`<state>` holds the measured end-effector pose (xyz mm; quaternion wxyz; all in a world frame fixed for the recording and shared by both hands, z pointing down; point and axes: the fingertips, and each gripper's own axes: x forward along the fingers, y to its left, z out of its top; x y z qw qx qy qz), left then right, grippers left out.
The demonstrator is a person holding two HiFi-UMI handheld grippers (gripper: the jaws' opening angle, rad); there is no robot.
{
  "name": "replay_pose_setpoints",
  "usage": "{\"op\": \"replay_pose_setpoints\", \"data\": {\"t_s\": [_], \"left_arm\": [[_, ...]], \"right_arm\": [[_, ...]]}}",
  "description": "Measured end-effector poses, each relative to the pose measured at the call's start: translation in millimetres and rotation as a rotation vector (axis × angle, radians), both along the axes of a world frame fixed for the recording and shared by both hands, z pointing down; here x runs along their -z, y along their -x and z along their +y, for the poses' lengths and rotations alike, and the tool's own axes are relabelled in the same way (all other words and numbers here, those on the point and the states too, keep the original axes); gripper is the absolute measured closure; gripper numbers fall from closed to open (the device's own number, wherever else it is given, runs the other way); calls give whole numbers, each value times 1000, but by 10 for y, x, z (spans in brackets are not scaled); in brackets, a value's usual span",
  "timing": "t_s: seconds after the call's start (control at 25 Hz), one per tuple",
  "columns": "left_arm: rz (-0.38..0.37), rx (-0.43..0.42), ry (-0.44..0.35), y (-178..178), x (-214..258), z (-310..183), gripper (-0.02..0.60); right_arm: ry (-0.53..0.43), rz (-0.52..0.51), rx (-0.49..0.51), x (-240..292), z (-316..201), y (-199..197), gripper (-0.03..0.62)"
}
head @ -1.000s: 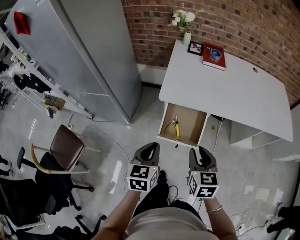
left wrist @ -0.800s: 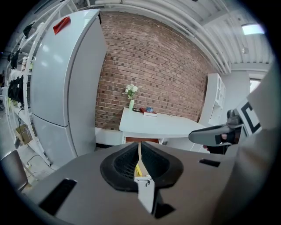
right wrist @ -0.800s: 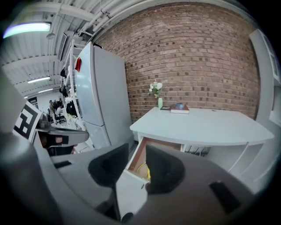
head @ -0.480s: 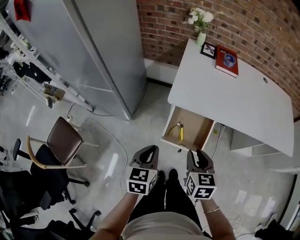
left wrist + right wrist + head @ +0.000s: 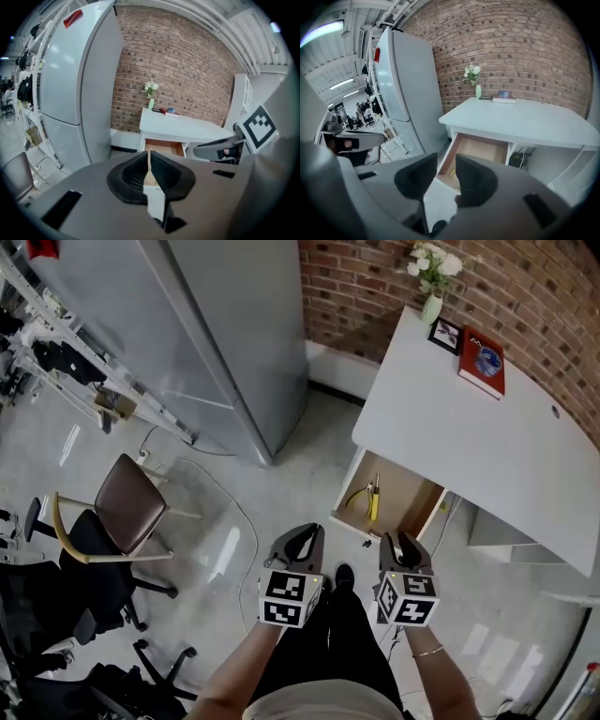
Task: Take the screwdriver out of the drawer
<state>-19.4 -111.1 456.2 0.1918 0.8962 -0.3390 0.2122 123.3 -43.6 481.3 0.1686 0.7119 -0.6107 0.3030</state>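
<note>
Head view, screwdriver [image 5: 374,504] in open drawer [image 5: 411,498] under table [image 5: 469,418], left gripper [image 5: 302,538] fingers together, empty, right gripper [image 5: 402,542] fingers slightly apart, empty

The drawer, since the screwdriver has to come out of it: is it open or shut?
Open. The drawer is pulled out from under the white desk, its wooden floor exposed with a yellow-handled tool lying inside.

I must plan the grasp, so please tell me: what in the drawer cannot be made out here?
- Head view: the yellow-handled tools in the drawer are too small to identify each one.
- Head view: the drawer's rear part is hidden under the desk.
- Right gripper view: the gripper's fingers cover the drawer's near end.
</note>
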Motion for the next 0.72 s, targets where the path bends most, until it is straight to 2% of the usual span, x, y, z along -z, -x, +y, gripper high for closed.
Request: {"op": "replay_pose_setpoints", "data": {"t_s": [0.12,0.44,0.72], "left_arm": [[-5,25,14,-30,-123,-69,571],[-27,67,65,-62,-525,-68,571],[-41,103,114,-29,-947,-111,572]], "right_arm": [[23,-14,20,-190,-134,-52,484],[84,35,52,-701,-403,-273,485],[128,-1,56,-1164,-603,-400,485]]}}
